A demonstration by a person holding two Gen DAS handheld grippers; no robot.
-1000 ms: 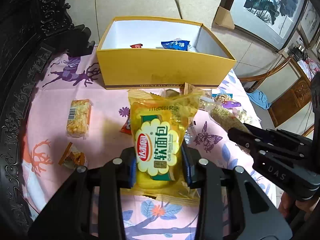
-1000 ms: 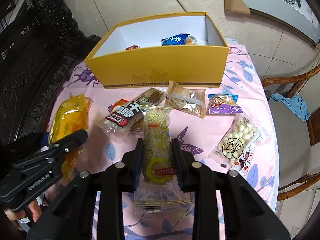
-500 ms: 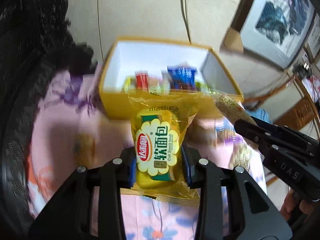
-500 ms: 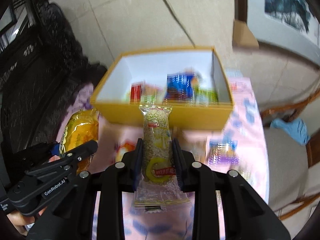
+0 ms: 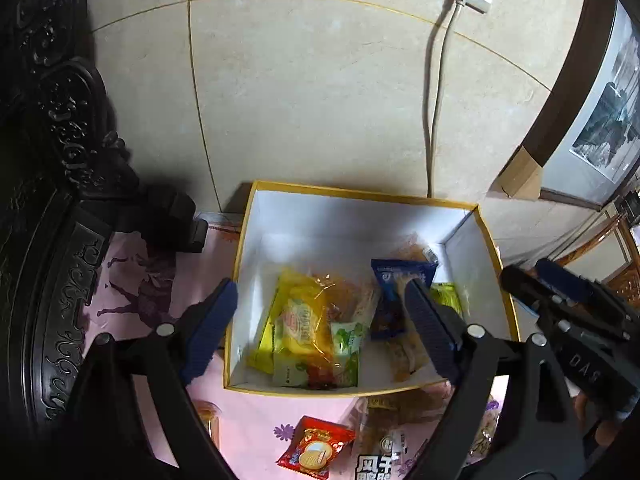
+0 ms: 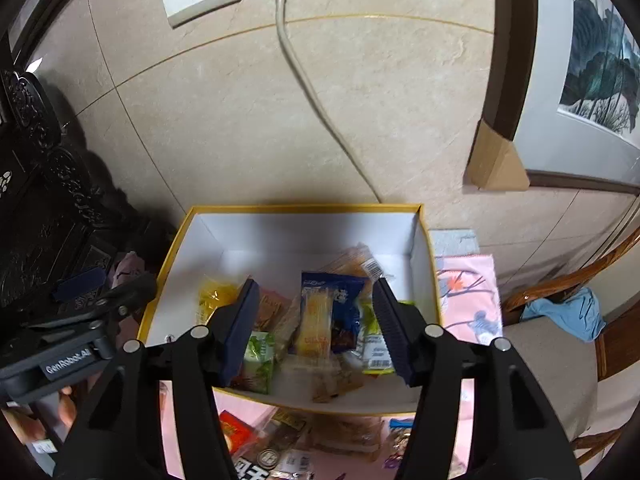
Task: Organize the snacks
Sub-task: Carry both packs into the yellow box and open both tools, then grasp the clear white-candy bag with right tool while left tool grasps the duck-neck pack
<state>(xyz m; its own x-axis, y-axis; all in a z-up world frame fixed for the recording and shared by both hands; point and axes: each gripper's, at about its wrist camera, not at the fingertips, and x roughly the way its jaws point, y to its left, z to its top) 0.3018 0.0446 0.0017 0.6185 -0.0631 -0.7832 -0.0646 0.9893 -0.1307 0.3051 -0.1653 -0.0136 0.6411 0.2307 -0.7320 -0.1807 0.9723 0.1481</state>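
Observation:
The yellow box (image 5: pixel 360 193) with a white inside stands on the pink tablecloth and holds several snack packets. My left gripper (image 5: pixel 320 314) hovers over it with its jaws opening wide and nothing between the pads. Below it in the box lies the yellow bread packet (image 5: pixel 302 320), beside a blue packet (image 5: pixel 394 300). My right gripper (image 6: pixel 316 314) also hangs over the box (image 6: pixel 304 209), jaws opening, pads bare. A blurred grainy bar (image 6: pixel 334 378) lies under it near the box's front wall. Each gripper shows at the edge of the other's view.
Loose snacks lie on the cloth in front of the box, among them a red packet (image 5: pixel 316 450). Dark carved furniture (image 5: pixel 48 208) stands at the left. Behind are a tiled wall with a socket and cable (image 6: pixel 288 40), a framed painting, and a chair with a blue cloth (image 6: pixel 568 316).
Both grippers rose and moved forward from above the table to above the box. Both opened; the yellow bread packet and the grain bar left the jaws and lie in the box.

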